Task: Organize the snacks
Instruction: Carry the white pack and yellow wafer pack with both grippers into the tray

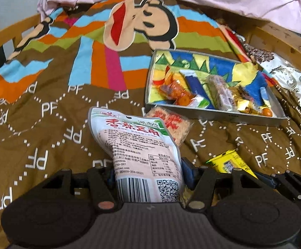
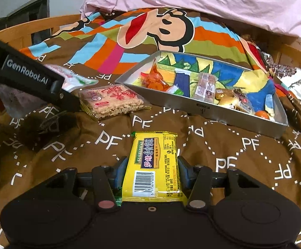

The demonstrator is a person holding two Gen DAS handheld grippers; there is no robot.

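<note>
While the left gripper (image 1: 148,172) pinches a pale pink printed snack pouch (image 1: 139,151) between its pads, lifted off the brown patterned quilt (image 1: 46,124), the right gripper (image 2: 152,172) has its jaws closed on a flat yellow snack packet (image 2: 154,166). Beyond both lies a clear-wrapped rice cracker block (image 2: 113,101), just beside the grey metal tray (image 2: 212,112) already holding several wrapped snacks.

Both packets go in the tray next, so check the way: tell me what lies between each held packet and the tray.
Left gripper holds the white packet; the rice cracker pack lies on the quilt between it and the tray. Right gripper holds the yellow packet; only bare quilt lies before the tray there.
</note>
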